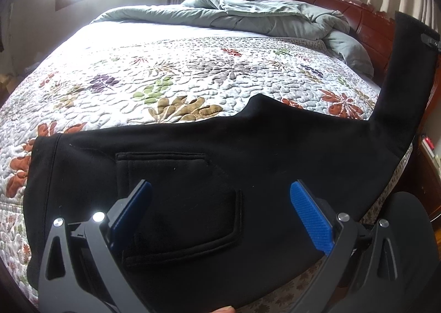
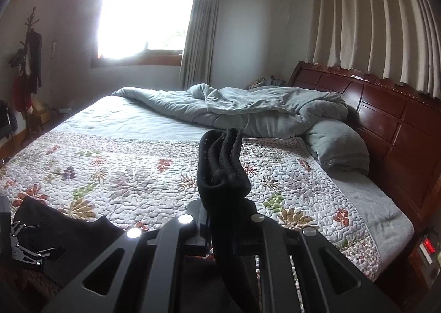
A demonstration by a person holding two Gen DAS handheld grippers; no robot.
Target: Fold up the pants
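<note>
Black pants (image 1: 179,164) lie across the near edge of the bed, back pocket (image 1: 176,202) facing up. My left gripper (image 1: 220,189) hovers open just above the pocket, with nothing between its blue pads (image 1: 311,216). The leg end of the pants (image 1: 405,73) rises steeply at the right toward my right gripper (image 1: 430,39). In the right wrist view my right gripper (image 2: 226,211) is shut on the bunched hems of the pants (image 2: 223,164), which stick out past its fingertips. The left gripper (image 2: 24,246) shows at the lower left there, over the pants.
A floral quilt (image 1: 165,73) covers the bed. A crumpled grey duvet (image 2: 248,109) is heaped at the far side against the dark wooden headboard (image 2: 386,114). A nightstand with a red-lit device (image 2: 428,246) stands at the right. A window and curtains are behind.
</note>
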